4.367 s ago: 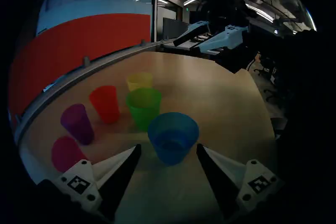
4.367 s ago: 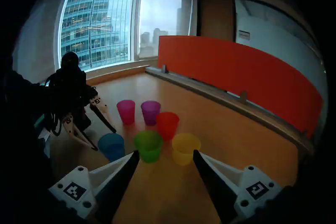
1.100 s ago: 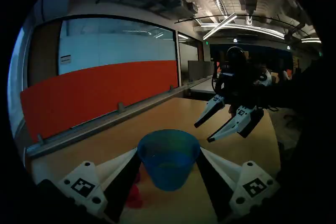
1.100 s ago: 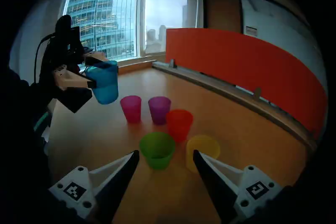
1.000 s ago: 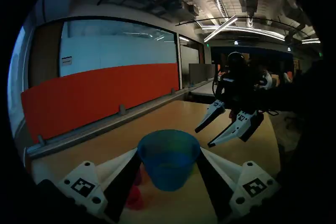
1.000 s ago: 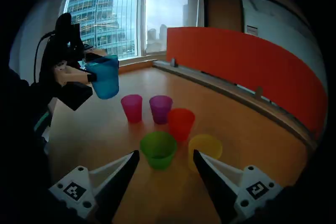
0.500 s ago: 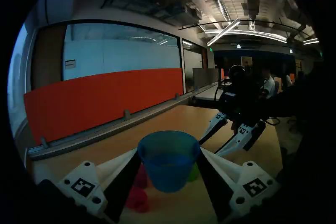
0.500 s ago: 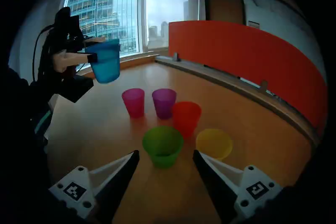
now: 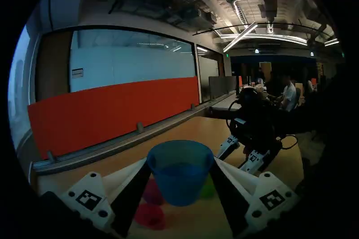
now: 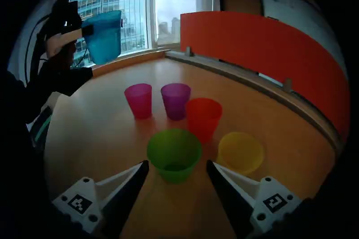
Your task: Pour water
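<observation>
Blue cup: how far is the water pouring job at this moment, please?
Done: the blue cup is off the table, clamped between the fingers of the left gripper. In hand: it is held about upright in the air, water seemingly inside. Left: tipping it into a cup. The green cup stands ungripped between the fingers of the open right gripper; which cup is the target I cannot tell.

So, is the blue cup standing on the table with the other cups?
No, the left gripper holds the blue cup up in the air, well above the table.
</observation>
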